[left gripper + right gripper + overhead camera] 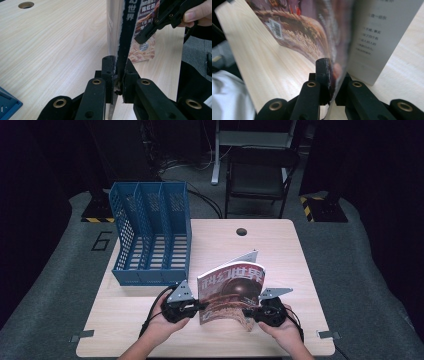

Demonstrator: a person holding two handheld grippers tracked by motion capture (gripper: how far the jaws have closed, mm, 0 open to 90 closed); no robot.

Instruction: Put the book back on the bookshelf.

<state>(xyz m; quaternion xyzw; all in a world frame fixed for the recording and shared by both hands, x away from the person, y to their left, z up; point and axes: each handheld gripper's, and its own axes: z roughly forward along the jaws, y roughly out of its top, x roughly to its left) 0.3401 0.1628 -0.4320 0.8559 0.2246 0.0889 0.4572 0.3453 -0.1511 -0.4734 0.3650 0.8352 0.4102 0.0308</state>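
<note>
Magazine (231, 292), reddish-brown cover, upright, curled, back page seemingly white.

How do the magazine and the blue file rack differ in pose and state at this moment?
The magazine is held up off the table, clamped at its two side edges by the left gripper and right gripper; the file rack rests on the table, untouched. The magazine's cover bends and its pages fan apart; the rack is rigid, with empty slots. The magazine is printed in brown and red, the rack plain blue. Both stand roughly upright.
</note>
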